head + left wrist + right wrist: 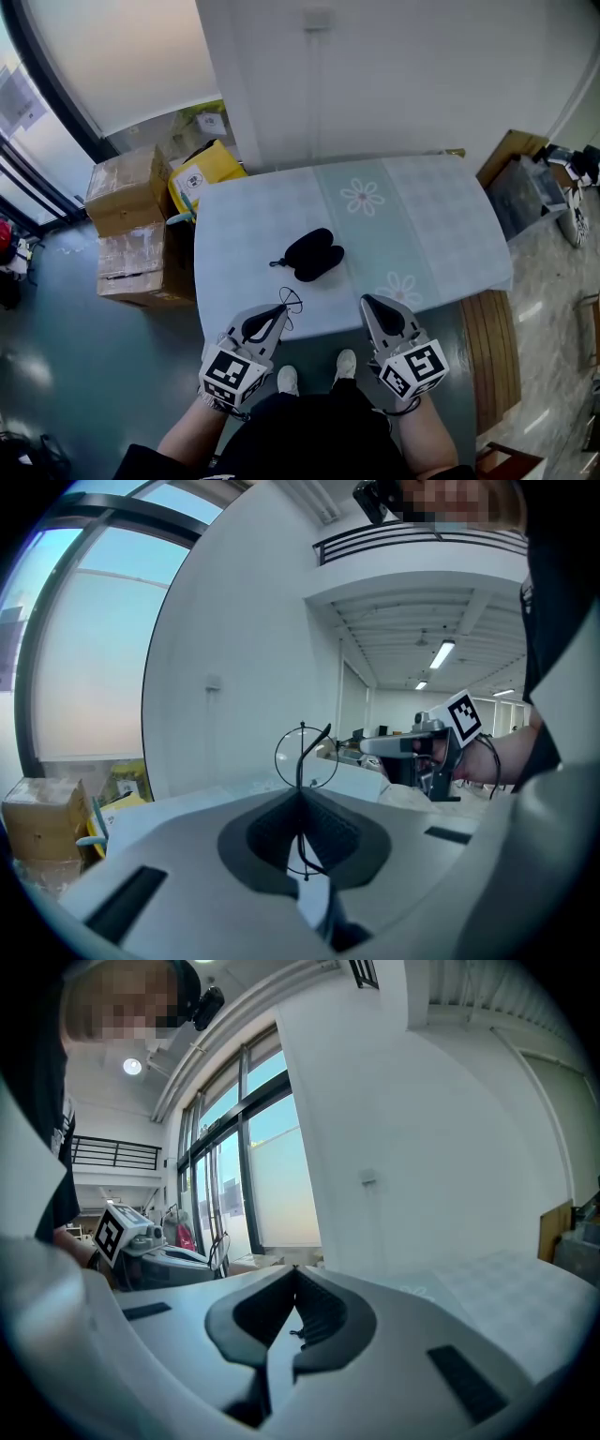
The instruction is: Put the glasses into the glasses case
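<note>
The black glasses case point(313, 254) lies in the middle of the pale checked table point(431, 225), showing two rounded lobes and a small pull at its left end. Thin wire-framed glasses point(289, 302) stick out of my left gripper point(280, 310), which is shut on them at the table's near edge. In the left gripper view a round lens point(302, 757) stands above the closed jaws of the left gripper point(300, 795). My right gripper point(367, 302) is shut with nothing in it, level with the left one and short of the case. The right gripper point(295, 1269) shows its jaws pressed together.
Cardboard boxes point(131, 225) and a yellow bag point(202, 176) stand on the floor left of the table. A white wall point(375, 84) rises behind it. A wooden bench point(487, 347) is at the right. The person's shoes point(317, 371) are below the near edge.
</note>
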A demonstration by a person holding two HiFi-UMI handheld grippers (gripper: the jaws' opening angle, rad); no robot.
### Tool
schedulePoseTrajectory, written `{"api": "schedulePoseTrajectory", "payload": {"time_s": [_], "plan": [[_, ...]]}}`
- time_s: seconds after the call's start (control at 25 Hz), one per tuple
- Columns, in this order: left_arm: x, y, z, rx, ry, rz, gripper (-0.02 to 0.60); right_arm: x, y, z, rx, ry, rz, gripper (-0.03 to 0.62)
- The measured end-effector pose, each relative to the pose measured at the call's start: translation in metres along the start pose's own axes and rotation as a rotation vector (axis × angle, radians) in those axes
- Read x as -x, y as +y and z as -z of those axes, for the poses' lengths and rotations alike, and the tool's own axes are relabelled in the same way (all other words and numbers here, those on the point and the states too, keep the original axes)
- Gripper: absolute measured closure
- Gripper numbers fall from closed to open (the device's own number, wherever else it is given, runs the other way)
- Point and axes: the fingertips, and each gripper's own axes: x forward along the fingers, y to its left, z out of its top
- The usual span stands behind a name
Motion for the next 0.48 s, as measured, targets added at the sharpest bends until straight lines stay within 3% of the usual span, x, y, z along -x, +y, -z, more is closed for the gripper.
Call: {"api": "schedulePoseTrajectory", "payload": {"time_s": [0.48], "plan": [[-0.030,-0.006,-0.005,0.025,0.017,-0.098,0.552,-0.013,-0.040,-0.002,0.000,0.010,-0.100,0.571]]}}
